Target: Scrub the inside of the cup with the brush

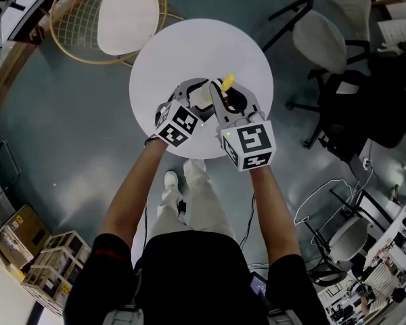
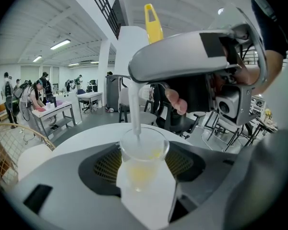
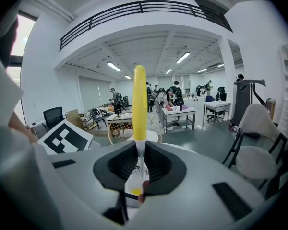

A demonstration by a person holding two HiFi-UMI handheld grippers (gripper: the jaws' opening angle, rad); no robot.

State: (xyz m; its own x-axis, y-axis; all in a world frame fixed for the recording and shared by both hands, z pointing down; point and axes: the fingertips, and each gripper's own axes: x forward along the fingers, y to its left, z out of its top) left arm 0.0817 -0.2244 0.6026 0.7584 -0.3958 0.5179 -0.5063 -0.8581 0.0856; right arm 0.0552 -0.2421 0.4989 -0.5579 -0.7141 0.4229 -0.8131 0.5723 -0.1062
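The round white tabletop (image 1: 189, 46) sits below me on a grey floor (image 1: 68, 134). A white-seated chair (image 1: 127, 17) in a wire frame stands just beside its far left edge. I hold both tools over the near half of the tabletop, close together and almost side by side.

My left hand-held gripper (image 1: 200, 95) is clamped on the cup (image 2: 143, 150). Its 2 dark ribbed pads press against opposite sides of the clear plastic wall, and the cup stands upright between them with its open mouth up. I cannot tell whether the cup's base rests on the tabletop.

My right hand-held gripper (image 3: 140, 164) reaches in from the right, above the cup. Its jaws are pinched tight on the brush (image 3: 139, 104), at the thin white stem just under the yellow handle. The brush stands nearly upright, with the yellow handle end poking up past both tools. The white stem runs down through the cup's mouth into the cup.

A yellowish patch shows low inside the cup, around where the stem ends. Whether it is the brush head or something else I cannot tell.
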